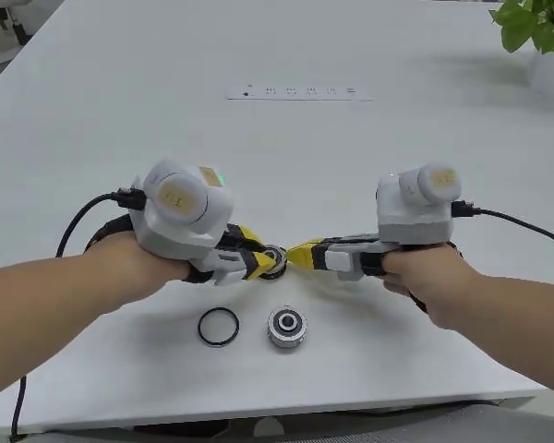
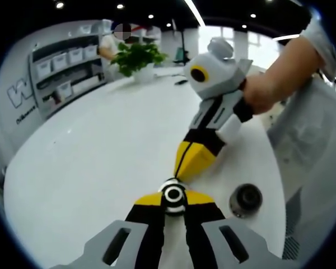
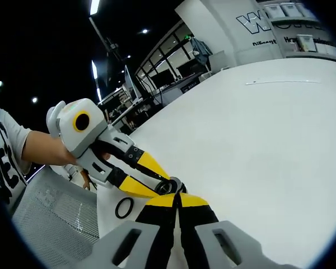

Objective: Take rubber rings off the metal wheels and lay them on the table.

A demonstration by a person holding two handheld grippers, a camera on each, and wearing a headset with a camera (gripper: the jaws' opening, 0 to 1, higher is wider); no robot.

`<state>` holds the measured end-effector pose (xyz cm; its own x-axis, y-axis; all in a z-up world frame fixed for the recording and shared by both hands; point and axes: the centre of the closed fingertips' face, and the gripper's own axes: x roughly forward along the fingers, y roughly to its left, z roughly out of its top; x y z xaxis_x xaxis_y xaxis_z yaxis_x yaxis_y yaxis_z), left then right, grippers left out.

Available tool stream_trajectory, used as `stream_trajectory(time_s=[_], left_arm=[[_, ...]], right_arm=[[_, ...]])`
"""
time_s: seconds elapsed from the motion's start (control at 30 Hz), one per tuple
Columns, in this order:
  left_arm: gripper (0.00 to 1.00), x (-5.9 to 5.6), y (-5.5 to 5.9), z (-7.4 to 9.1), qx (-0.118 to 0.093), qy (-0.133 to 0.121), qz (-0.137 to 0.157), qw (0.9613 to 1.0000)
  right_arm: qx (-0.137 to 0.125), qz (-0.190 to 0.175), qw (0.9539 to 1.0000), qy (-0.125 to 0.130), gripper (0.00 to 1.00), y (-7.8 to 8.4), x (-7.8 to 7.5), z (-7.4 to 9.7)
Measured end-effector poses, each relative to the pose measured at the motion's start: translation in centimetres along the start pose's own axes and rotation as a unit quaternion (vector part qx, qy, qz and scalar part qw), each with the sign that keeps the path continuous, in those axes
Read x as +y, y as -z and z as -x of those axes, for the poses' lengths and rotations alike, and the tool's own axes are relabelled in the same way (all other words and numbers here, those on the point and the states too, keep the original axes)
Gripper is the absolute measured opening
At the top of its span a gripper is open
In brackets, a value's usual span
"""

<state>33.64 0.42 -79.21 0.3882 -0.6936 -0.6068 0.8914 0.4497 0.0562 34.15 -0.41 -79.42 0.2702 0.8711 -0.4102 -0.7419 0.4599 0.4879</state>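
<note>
The left gripper comes at the held metal wheel from its left, jaws closed tight on its two faces, so the wheel hangs above the white table. On the table, on the person's side of the held wheel and to its left, lies a loose black rubber ring, a thin, flat, round hoop. Also on the person's side of the held wheel, almost straight below it, a second metal wheel lies flat; it is silvery with a dark hub and looks already stripped. The held wheel itself shows, in the left gripper view, a pale centre inside a dark band, probably its rubber ring not yet removed. The right gripper meets the held wheel from its right, yellow tips drawn together to a thin slit and touching the rim; whether they have pinched the band cannot be told. The step in hand seems to be stripping this second ring: next the right tips need a sure nip on the rubber, then a peel outward over the rim while the left side braces.
</note>
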Motion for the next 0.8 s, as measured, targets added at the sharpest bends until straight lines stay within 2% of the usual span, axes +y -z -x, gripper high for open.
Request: stream_trajectory(time_s=[0.33,0.53,0.57,0.6,0.63,0.7,0.8], left_arm=[[0.12,0.1,-0.1,-0.1,0.002,-0.004,0.003,1.0],[0.12,0.1,-0.1,-0.2,0.004,-0.006,-0.001,1.0],[0.12,0.1,-0.1,-0.2,0.004,-0.007,-0.001,1.0],[0.12,0.1,-0.1,-0.3,0.003,-0.009,-0.001,1.0],[0.12,0.2,-0.1,-0.3,0.002,-0.01,-0.001,0.9999],[0.12,0.2,-0.1,-0.4,0.001,-0.01,0.0,1.0],[0.12,0.3,-0.1,-0.5,0.002,-0.011,0.002,0.9999]], right_arm=[[0.003,0.001,1.0,-0.004,0.0,-0.2,0.6,-0.1],[0.004,0.006,0.9998,-0.017,0.0,-0.4,1.3,-0.4],[0.001,0.008,0.9996,-0.026,0.0,-0.6,1.8,-0.5],[-0.008,-0.006,0.9979,-0.064,0.0,-1.0,3.4,-0.7],[-0.013,0.008,0.9986,-0.05,0.0,-1.5,3.2,-0.6],[-0.006,0.02,0.9987,-0.046,0.0,-1.7,3.2,-0.7],[-0.006,0.017,0.999,-0.041,0.0,-1.3,2.5,-0.7]])
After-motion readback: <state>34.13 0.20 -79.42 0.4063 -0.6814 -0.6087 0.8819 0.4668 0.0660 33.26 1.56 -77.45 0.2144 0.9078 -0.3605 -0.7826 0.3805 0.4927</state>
